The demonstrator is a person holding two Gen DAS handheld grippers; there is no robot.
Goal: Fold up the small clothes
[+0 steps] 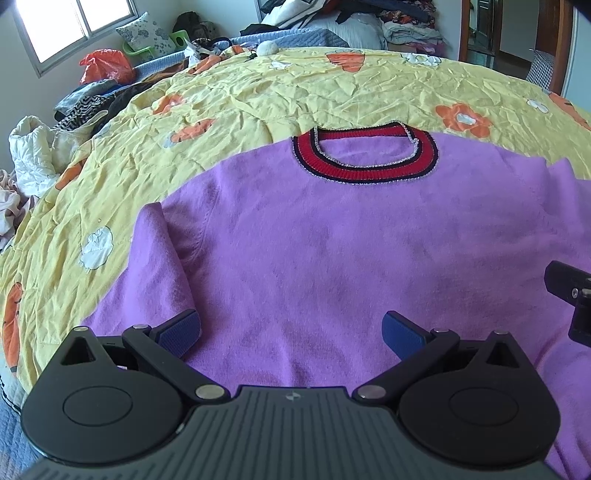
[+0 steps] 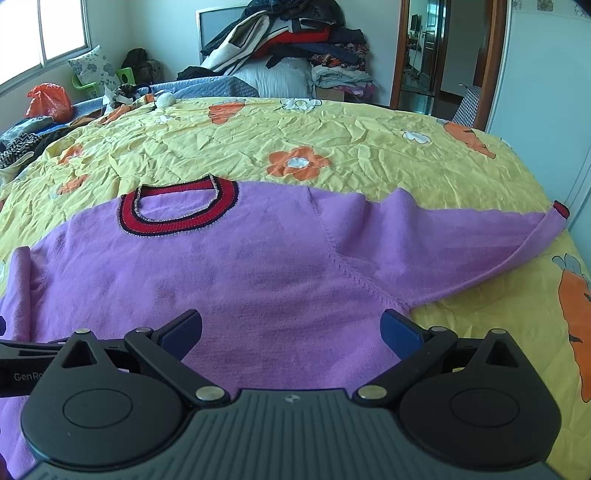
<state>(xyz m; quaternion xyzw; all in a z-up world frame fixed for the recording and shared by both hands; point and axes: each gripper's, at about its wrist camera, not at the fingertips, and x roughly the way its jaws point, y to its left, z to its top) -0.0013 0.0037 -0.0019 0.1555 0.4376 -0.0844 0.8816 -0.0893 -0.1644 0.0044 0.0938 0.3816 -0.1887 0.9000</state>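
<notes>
- On the bed, over a yellow flowered bedspread, the purple sweater lies spread flat, front up, its red collar at the far side.
- Its left sleeve lies loosely beside the body; its right sleeve stretches out toward the bed's edge.
- Both the left gripper and the right gripper hover above the hem with jaws spread wide, grasping nothing.
- Judging by this, the garment is laid out, but no fold looks made yet: sleeves and body remain.

Yellow flowered bedspread, orange bag, patterned pillow, piled clothes
</notes>
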